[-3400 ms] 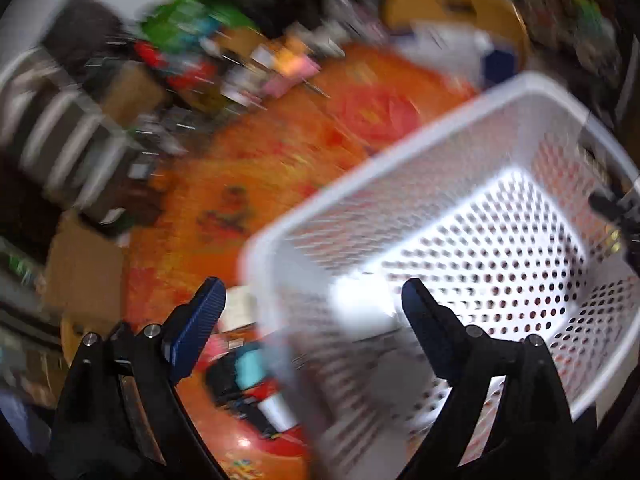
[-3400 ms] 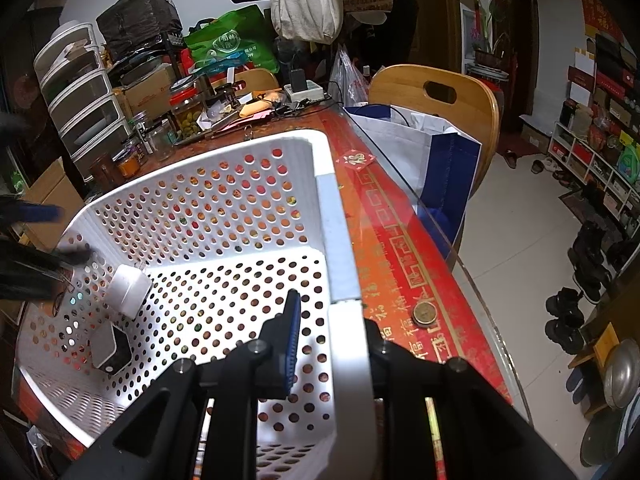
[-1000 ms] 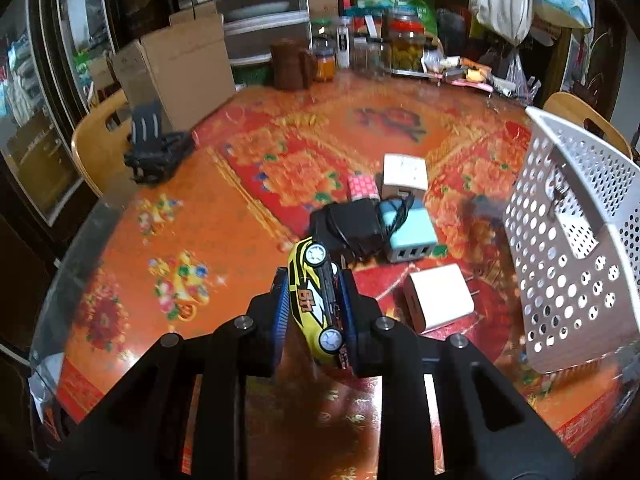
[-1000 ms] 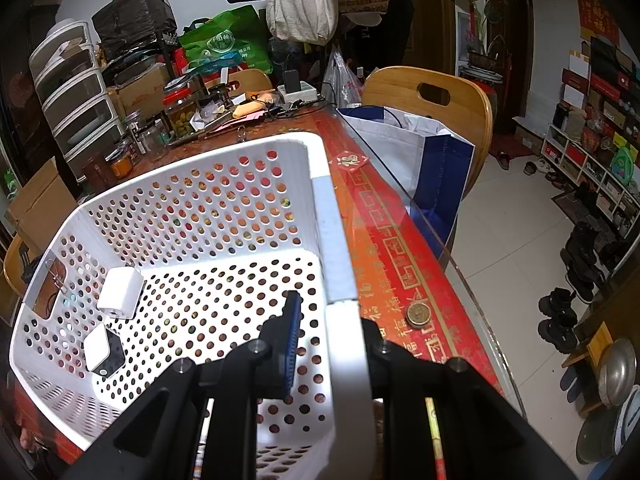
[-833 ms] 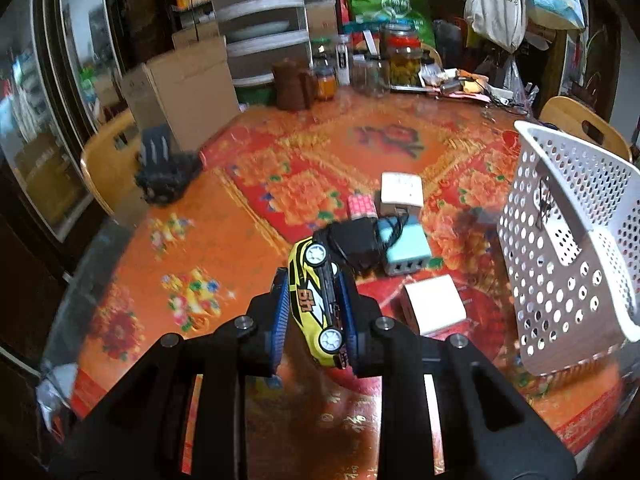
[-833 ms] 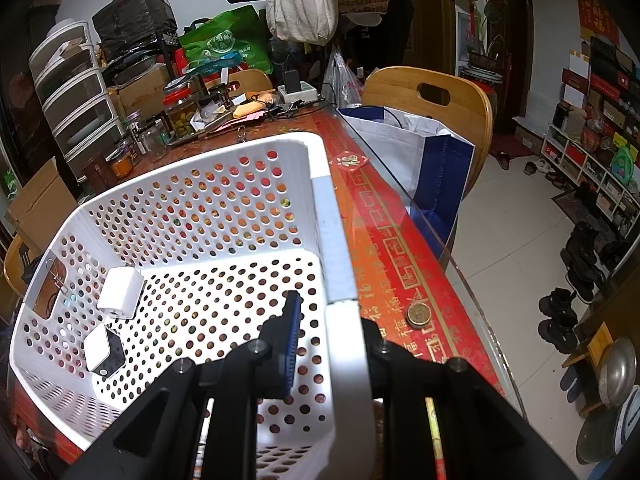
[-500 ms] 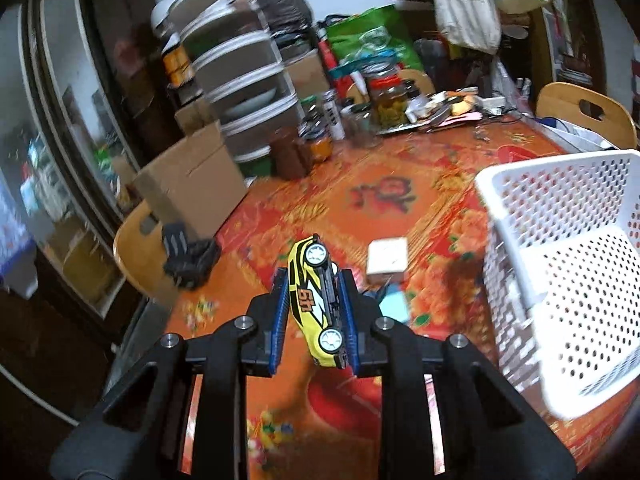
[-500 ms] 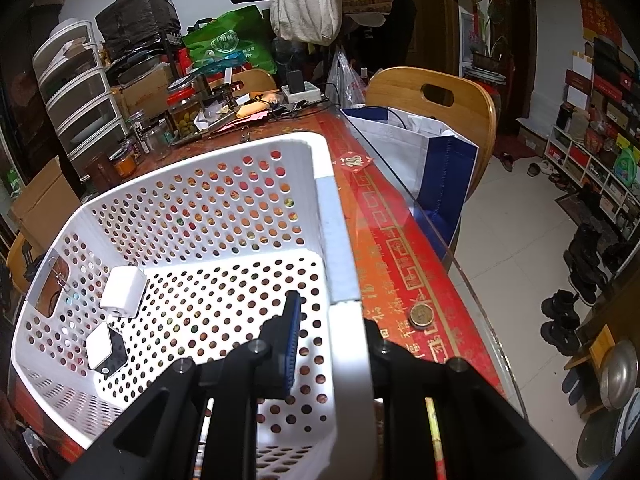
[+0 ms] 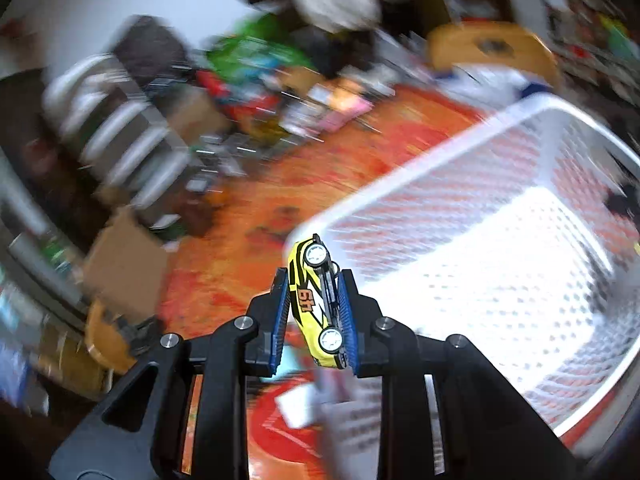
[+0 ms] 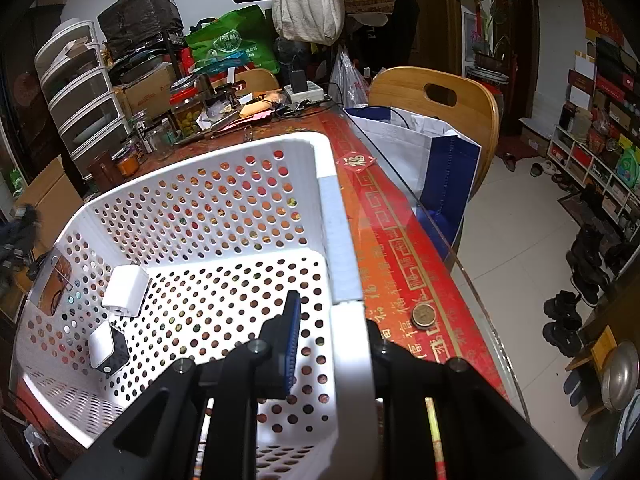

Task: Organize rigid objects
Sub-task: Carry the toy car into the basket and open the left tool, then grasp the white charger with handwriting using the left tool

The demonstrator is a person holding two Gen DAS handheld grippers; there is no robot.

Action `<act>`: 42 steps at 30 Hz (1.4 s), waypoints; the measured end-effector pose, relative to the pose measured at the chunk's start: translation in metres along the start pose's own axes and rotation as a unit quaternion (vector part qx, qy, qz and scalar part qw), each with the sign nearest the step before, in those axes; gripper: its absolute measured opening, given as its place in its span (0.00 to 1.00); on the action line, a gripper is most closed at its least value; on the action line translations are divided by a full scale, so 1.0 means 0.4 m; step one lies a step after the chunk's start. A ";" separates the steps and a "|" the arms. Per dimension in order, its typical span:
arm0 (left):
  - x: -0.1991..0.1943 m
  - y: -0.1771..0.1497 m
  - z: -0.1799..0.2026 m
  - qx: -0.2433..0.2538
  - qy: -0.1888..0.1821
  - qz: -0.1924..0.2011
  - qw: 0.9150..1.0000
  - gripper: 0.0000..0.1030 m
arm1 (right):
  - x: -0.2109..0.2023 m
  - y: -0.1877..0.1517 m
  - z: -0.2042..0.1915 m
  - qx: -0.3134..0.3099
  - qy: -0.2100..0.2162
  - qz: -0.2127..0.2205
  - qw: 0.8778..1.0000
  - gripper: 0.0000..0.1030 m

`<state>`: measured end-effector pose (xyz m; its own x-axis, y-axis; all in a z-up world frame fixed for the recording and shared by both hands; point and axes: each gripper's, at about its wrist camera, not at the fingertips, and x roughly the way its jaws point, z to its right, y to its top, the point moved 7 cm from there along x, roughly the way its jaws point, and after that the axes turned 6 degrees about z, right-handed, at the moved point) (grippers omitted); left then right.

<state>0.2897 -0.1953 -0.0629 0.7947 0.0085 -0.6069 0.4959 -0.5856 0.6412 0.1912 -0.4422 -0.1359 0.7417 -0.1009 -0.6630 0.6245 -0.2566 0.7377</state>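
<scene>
Pretty cluttered room tbh. Wooden chair [image 10: 444, 100] at the desk's [image 10: 404, 248] far edge with a white-and-blue bag [image 10: 436, 160] on it, coin [image 10: 423, 315] on the red cloth, jars [image 10: 186, 110] and drawers [image 10: 80, 96] at the back, shoes [image 10: 576, 312] on the floor.

Left wrist view, heavy motion blur across the background. Left gripper [image 9: 316, 316], black arms with blue pads, clamps a small yellow toy car with black and white markings [image 9: 316, 300]; car held on its side, two white wheels facing the camera, nose pointing away. Large white perforated plastic basket [image 9: 400, 192] fills the right half, its near corner just behind the car. Orange-red patterned tablecloth [image 9: 248, 208] beneath. Far clutter too smeared to identify.
</scene>
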 end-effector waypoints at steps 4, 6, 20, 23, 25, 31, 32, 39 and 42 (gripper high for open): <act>0.089 0.016 0.118 0.085 0.002 -0.052 0.995 0.21 | 0.000 -0.001 -0.001 -0.002 0.002 0.000 1.000 0.18; 0.116 0.012 0.156 0.115 -0.018 -0.085 0.989 0.21 | 0.000 -0.001 -0.002 -0.003 0.001 -0.001 1.000 0.18; 0.140 -0.049 0.238 0.156 -0.090 -0.152 0.972 0.75 | 0.001 0.000 -0.003 -0.007 0.000 -0.005 1.000 0.19; 0.070 -0.031 0.158 0.088 -0.099 -0.107 0.985 0.76 | 0.001 -0.001 -0.004 -0.009 -0.001 -0.006 1.000 0.19; 0.017 -0.030 0.064 0.034 -0.104 -0.073 0.991 0.78 | 0.001 -0.001 -0.005 -0.010 -0.002 -0.008 1.000 0.18; -0.015 -0.109 -0.315 -0.128 -0.065 -0.023 0.989 1.00 | 0.003 -0.001 -0.006 -0.015 -0.002 -0.008 1.000 0.18; -0.001 -0.133 -0.350 -0.138 -0.057 -0.031 0.988 1.00 | 0.003 -0.001 -0.006 -0.016 -0.002 -0.008 1.000 0.18; 0.256 -0.247 -0.427 -0.161 -0.042 -0.114 0.979 1.00 | 0.005 0.002 -0.009 -0.017 -0.002 -0.009 1.000 0.18; 0.380 -0.265 -0.395 -0.170 -0.063 -0.142 0.973 1.00 | 0.005 0.002 -0.009 -0.016 -0.002 -0.009 1.000 0.18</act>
<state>0.4132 -0.0037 -0.1489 0.5703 0.0187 -0.8212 0.7931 -0.2728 0.5446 0.1940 -0.4393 -0.1362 0.7294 -0.0999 -0.6767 0.6456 -0.2267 0.7293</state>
